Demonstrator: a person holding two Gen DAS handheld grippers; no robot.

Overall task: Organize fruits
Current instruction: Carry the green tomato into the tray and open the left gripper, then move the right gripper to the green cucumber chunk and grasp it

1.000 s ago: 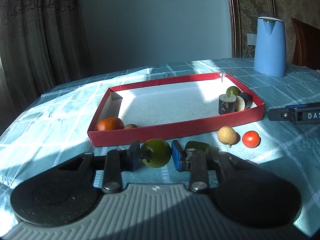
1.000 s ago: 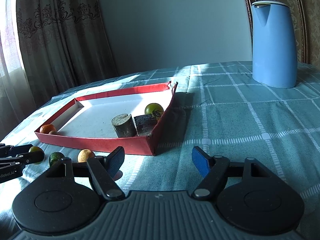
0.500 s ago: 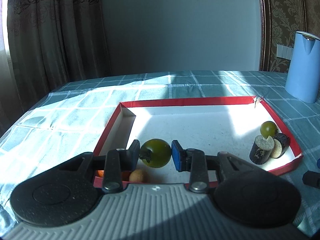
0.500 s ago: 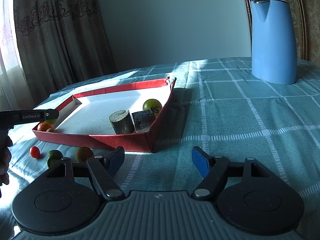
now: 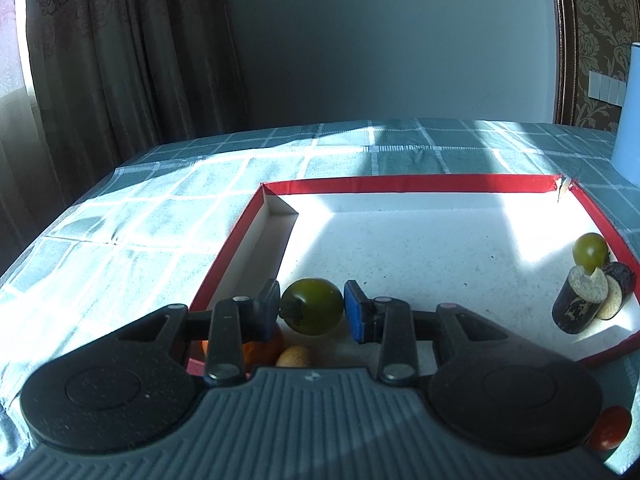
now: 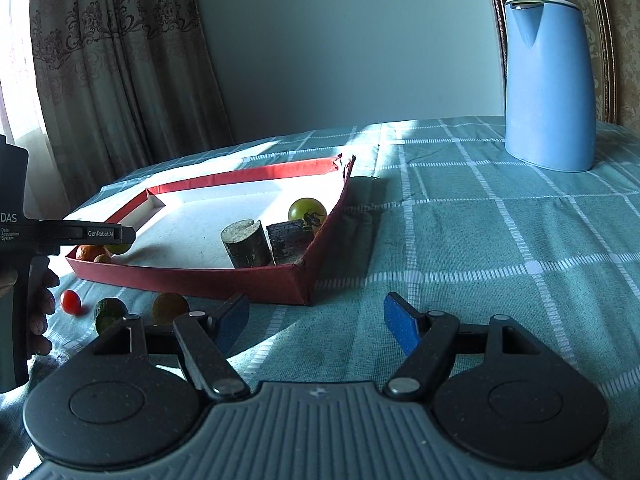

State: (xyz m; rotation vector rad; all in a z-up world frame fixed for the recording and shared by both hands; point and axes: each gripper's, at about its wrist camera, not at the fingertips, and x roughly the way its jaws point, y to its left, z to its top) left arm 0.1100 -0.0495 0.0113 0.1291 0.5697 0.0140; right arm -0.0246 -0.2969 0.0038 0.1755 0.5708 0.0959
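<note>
Left gripper (image 5: 311,312) jaws clenched on a green tomato (image 5: 312,306) over the near-left corner of the red tray (image 5: 400,185), above an orange (image 5: 260,350), right gripper (image 6: 316,322) jaws released and empty over the checked bench (image 6: 500,232), red cherry tomato (image 6: 70,301) outside the tray.

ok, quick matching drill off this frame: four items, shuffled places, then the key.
Items:
1. green tomato
2. red tomato
3. orange
4. kettle

Places:
A. on the cloth, outside the tray
B. between the left gripper's pads
C. far right of the table, standing
D. inside the tray, near-left corner

Pairs: 1-B, 2-A, 3-D, 4-C
</note>
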